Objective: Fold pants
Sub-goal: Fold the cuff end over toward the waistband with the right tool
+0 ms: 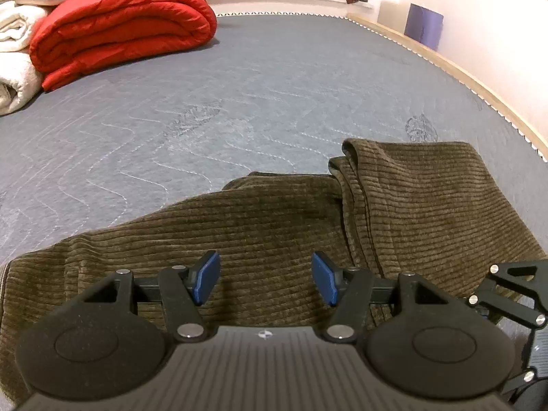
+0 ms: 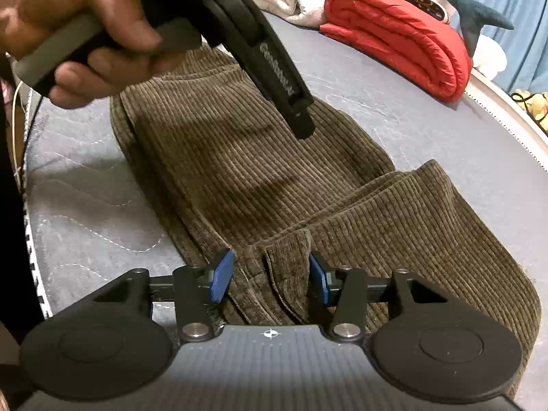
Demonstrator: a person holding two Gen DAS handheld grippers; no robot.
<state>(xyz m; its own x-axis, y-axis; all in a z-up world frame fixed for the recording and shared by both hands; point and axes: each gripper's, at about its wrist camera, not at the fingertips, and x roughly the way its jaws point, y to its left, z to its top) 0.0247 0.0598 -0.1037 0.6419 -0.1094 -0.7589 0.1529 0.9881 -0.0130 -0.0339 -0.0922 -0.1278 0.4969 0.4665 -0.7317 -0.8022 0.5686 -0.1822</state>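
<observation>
On the grey bed (image 1: 239, 78) the brown corduroy pants (image 1: 274, 226) lie flat, part folded, long axis running from the person's hand (image 2: 68, 27) towards the near edge. Soft, limp and thick, they should pinch best at a bunched hem; the left hand-held gripper (image 1: 265, 279) hangs spread above them, while the right hand-held gripper (image 2: 270, 275) straddles a fold, pads not pressing

Olive-brown ribbed corduroy pants (image 2: 260, 157); grey quilted mattress (image 1: 205, 109) with wavy pale stitching; red folded quilt (image 1: 123, 30); blue-padded black tongs (image 1: 265, 277).
</observation>
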